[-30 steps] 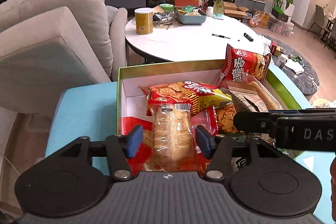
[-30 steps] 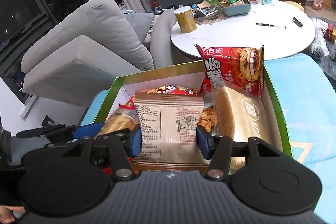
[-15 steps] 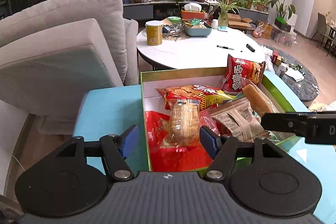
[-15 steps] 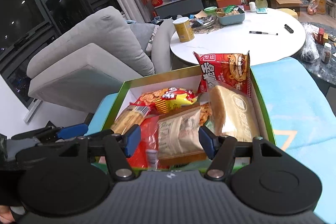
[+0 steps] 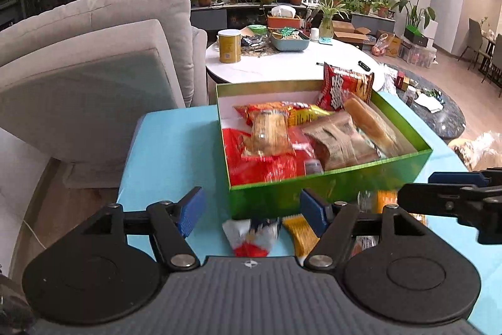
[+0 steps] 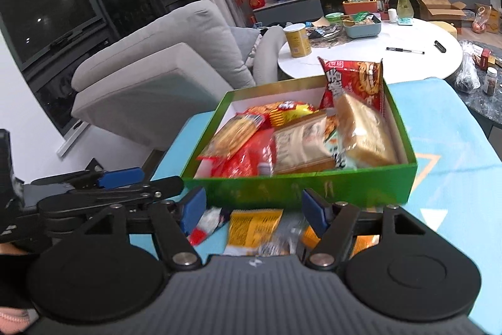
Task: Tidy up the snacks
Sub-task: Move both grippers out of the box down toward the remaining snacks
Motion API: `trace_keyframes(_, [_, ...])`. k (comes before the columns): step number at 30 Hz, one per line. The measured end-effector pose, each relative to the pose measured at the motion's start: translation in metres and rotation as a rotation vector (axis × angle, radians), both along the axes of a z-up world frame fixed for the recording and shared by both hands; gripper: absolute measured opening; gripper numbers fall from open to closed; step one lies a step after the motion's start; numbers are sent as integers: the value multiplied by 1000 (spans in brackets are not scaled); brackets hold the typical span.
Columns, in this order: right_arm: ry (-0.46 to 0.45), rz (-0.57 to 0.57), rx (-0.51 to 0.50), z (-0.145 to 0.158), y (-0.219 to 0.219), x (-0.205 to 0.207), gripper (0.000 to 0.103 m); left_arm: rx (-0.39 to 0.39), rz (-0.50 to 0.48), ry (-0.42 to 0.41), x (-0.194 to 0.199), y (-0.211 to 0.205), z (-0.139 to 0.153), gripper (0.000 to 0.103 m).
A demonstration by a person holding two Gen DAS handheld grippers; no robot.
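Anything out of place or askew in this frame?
Yes. Several snack packets lie outside on the blue cloth, in front of the green box. Inside, the red chip bag stands upright, poking above the rim.

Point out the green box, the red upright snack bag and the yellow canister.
green box (image 5: 329, 190), left wrist view, near front wall.
red upright snack bag (image 6: 351, 80), right wrist view, printed front.
yellow canister (image 6: 296, 41), right wrist view, its side.

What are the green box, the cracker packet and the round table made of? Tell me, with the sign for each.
Green box: probably coated cardboard; thin straight walls, white inside, faint sheen outside.
Cracker packet: clear plastic film; the crackers show through and it glints.
Round table: white with faint grey veins and a smooth gloss, so marble or a stone-look top; I cannot tell which.
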State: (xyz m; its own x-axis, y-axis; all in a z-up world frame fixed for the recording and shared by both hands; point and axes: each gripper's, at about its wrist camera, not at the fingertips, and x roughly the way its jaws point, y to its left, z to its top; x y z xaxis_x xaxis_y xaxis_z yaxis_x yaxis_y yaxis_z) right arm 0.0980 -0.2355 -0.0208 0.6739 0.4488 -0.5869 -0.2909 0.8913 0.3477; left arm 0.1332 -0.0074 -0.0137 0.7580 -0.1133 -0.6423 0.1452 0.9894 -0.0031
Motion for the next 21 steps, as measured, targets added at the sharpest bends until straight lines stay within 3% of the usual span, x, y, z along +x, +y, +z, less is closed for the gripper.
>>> trace_keyframes(13, [26,-2,35,-16,-10,-36,72,30,-18,5,-34,-4,-13,67])
trace_keyframes(21, [72,-18,56,-33,-16,-39,74,80,-16,63,-30,-9,-48,68])
